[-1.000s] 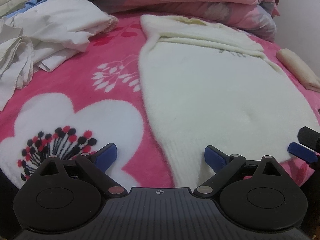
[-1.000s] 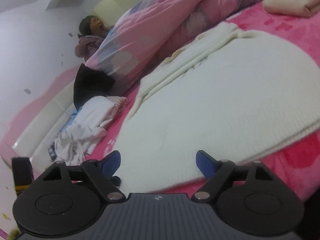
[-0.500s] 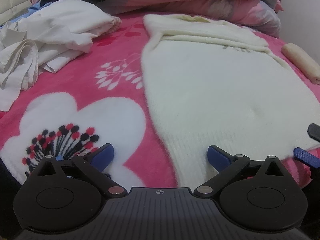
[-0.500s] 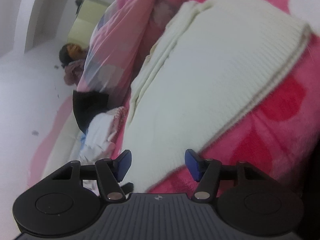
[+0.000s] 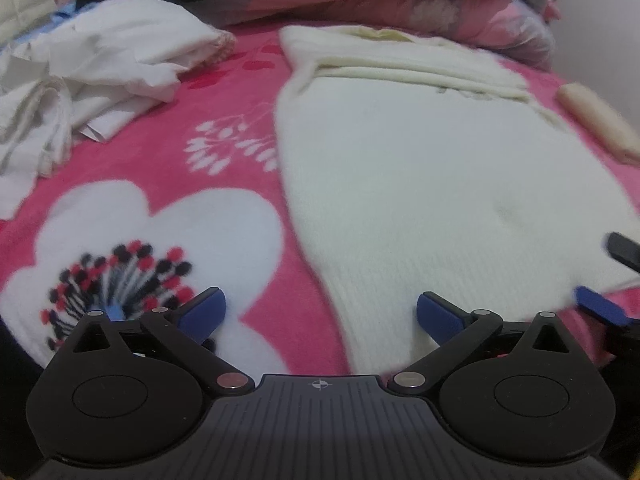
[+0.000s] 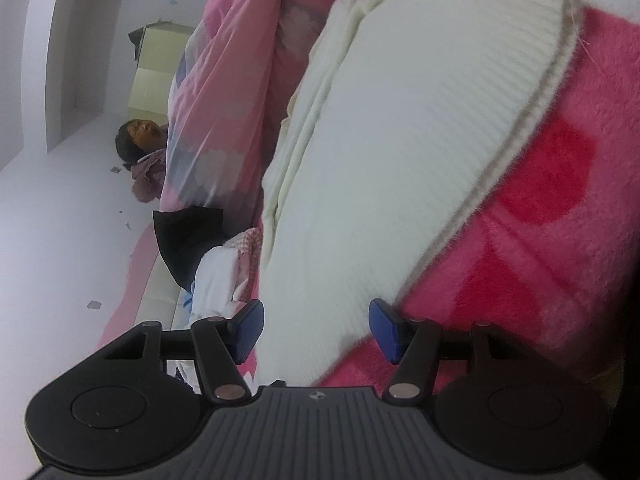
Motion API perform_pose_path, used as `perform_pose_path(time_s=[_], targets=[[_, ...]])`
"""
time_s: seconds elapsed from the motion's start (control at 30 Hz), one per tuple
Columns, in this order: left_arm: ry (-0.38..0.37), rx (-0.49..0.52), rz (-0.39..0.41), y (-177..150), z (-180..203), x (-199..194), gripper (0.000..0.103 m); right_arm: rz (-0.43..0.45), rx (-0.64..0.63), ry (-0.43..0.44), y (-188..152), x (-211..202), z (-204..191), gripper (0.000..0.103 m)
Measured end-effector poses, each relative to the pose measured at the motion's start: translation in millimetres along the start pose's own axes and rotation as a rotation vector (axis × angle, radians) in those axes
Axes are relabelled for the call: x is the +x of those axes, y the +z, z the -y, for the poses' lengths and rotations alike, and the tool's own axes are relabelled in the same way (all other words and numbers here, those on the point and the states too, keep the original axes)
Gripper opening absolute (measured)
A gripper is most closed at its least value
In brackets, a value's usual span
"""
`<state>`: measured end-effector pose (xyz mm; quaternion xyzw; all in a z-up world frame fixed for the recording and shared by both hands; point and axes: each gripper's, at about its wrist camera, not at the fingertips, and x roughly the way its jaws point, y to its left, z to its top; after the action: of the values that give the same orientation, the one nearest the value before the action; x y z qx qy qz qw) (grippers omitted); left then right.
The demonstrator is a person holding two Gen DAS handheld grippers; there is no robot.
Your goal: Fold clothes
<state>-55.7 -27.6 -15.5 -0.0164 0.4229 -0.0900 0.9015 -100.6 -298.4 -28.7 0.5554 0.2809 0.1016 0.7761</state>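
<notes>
Both hand-held grippers are closing in on the near hem of the cream knit sweater [image 5: 420,168], which is lying flat, sleeves folded across its top, on the pink floral blanket [image 5: 224,92]. The left gripper [image 5: 320,316] is standing with its jaws spread as wide as they go, a touch wider than a second ago, and is hovering in the same spot over the sweater's near left corner; one blue pad is sitting over the ribbed hem, the other over the blanket's white flower, and neither is pressing on anything. The right gripper [image 6: 316,330] is the one that has changed: over the last second it has dropped low, rolled onto its side, and narrowed its jaws from fairly wide to about half open, where they are now resting. In its own view the ribbed hem edge is running down between the two pads, though I cannot see them pinching the knit yet. In the left wrist view its blue fingertips [image 5: 600,308] are showing at the far right, right at the hem's other corner. I judge this as the set-up for lifting the hem with both hands and carrying it toward the collar; the right side looks nearly ready to grasp, while the left is not yet closing. A rumpled pile of white clothes [image 5: 92,80] is waiting well apart, and the pink quilt [image 6: 240,80] is heaped behind.
</notes>
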Motion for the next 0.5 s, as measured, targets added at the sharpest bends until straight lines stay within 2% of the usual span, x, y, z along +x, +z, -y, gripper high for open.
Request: perform_pose_path(time_s=[0.1, 0.2, 0.33, 0.43, 0.5], targets=[[-0.089, 0.029, 0.037, -10, -3, -8, 0.103, -0.007, -0.003, -0.002, 2, 1, -1, 0.061], [-0.138, 0.043, 0.03, -17, -6, -9, 0.103, -0.014, -0.013, 0.003, 3, 0, -2, 0.061], [-0.21, -0.005, 0.053, -16, -15, -10, 0.101, -0.025, -0.058, 0.007, 6, -3, -7, 0.061], [-0.251, -0.047, 0.055, -13, -23, -9, 0.097, -0.039, -0.073, 0.009, 7, -3, -9, 0.061], [-0.261, -0.058, 0.051, -12, -26, -9, 0.091, -0.053, -0.068, 0.014, 7, -1, -10, 0.06]])
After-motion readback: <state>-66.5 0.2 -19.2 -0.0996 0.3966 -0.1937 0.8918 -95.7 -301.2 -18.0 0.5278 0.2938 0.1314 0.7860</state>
